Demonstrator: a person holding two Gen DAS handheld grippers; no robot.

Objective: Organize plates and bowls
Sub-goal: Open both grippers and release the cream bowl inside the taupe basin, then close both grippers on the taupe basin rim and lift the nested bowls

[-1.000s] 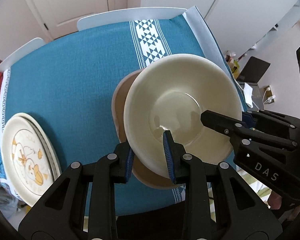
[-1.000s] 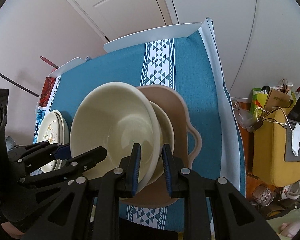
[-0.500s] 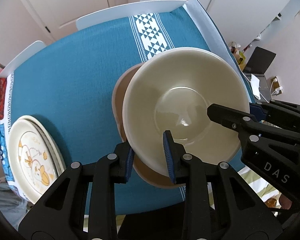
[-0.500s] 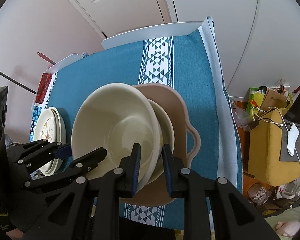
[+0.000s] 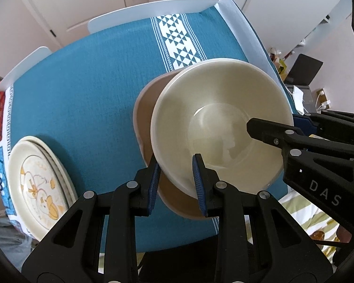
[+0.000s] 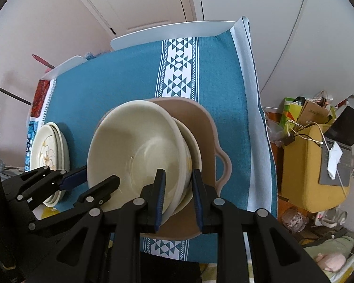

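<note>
Large cream bowl (image 5: pixel 221 127), glossy and round, empty, held tilted above a smaller cream bowl (image 6: pixel 193 146) that sits in a matte tan handled dish (image 6: pixel 210 136) on the teal woven tablecloth (image 5: pixel 82 99). Left gripper (image 5: pixel 175 176) pinches the large bowl's near-left rim, one blue ribbed pad inside, one outside. Right gripper (image 6: pixel 177 188) pinches its near-right rim likewise. Far left: stacked round plates (image 5: pixel 35 188), the top one bearing a printed figure.
</note>
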